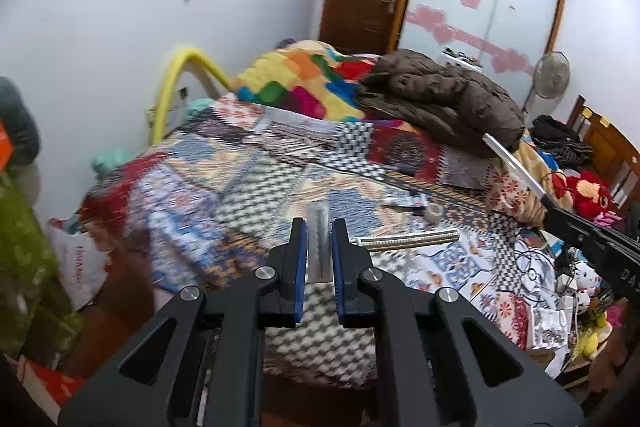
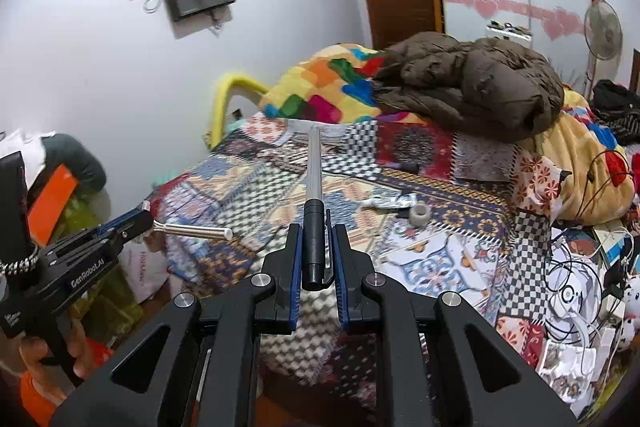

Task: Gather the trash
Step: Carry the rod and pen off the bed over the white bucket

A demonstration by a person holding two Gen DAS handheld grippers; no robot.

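Silver tube (image 1: 408,239) sits clamped in left gripper (image 1: 319,247); right gripper (image 2: 316,247) pinches a pen (image 2: 314,203); hold both tight above the bed (image 1: 248,187).

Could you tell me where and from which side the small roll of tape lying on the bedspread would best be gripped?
The roll of tape seems to lie flat, hole up, beside a crumpled tube. Probably best to come from above and pinch its outer wall across the width, from the side away from the tube. Both grippers are full now, so one must empty first.
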